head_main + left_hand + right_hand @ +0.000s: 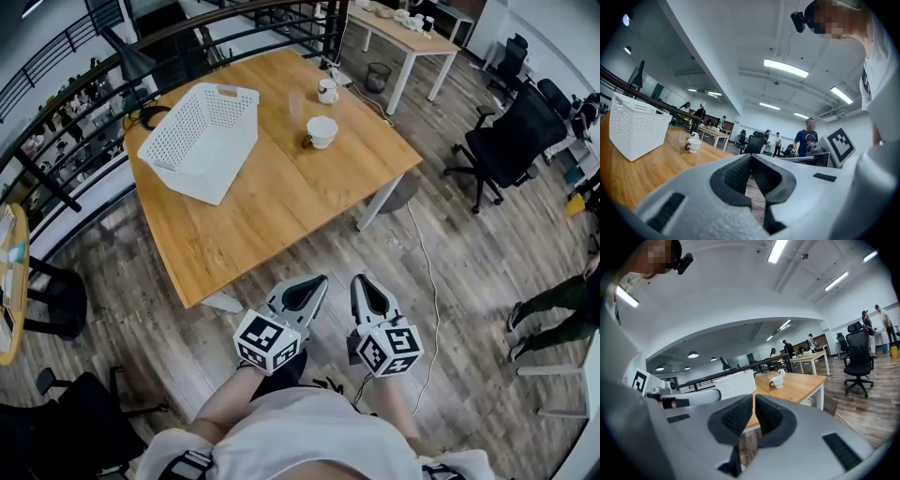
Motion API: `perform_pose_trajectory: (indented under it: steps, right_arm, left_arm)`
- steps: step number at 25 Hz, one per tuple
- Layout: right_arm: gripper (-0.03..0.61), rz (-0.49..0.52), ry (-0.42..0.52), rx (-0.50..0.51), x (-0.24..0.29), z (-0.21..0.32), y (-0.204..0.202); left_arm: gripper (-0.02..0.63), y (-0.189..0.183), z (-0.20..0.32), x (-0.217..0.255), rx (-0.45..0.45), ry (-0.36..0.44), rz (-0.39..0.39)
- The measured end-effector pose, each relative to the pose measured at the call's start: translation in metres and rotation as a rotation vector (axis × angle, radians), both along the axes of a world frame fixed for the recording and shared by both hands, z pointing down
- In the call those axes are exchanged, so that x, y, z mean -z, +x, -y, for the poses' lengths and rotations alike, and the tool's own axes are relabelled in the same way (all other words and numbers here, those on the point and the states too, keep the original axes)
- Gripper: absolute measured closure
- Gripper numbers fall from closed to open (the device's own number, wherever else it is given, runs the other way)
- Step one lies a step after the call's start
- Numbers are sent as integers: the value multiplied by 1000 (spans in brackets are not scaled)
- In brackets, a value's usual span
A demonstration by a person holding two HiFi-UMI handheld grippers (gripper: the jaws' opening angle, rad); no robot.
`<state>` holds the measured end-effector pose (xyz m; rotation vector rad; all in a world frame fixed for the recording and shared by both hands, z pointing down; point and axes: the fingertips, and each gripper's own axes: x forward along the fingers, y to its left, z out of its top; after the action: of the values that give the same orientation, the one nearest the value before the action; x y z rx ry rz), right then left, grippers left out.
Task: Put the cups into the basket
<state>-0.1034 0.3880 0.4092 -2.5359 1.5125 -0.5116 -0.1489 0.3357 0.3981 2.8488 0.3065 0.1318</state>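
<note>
A white perforated basket (202,141) stands on the left half of the wooden table (281,206). To its right are a wide white cup (322,131), a clear glass (296,106) and a white mug (327,91) near the far edge. Both grippers hang over the floor in front of the table, well short of the cups. My left gripper (319,282) has its jaws together with nothing between them. My right gripper (362,281) is shut and empty too. The left gripper view shows the basket (637,129) and white cup (694,145) beyond the left gripper (751,158). The right gripper view shows the basket (736,383) and cup (776,381) past the right gripper (753,398).
A black office chair (511,141) stands right of the table, and a second table (403,33) and a waste bin (378,75) lie behind it. A cable (427,272) runs over the wooden floor. A dark railing (75,56) borders the left. A person's legs (562,305) show at the right.
</note>
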Motion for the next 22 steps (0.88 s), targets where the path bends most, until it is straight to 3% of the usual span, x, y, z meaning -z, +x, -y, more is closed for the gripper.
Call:
perform_pose_trajectory:
  steps: [9,22]
  right_arm:
    - [565,7,11,31,-5,55,51]
    - [565,18,9,-4,-10,62,53]
  left_arm:
    - [604,51,48,-5,11,-13,-14]
    - [604,57,72,2,36,-14,-41]
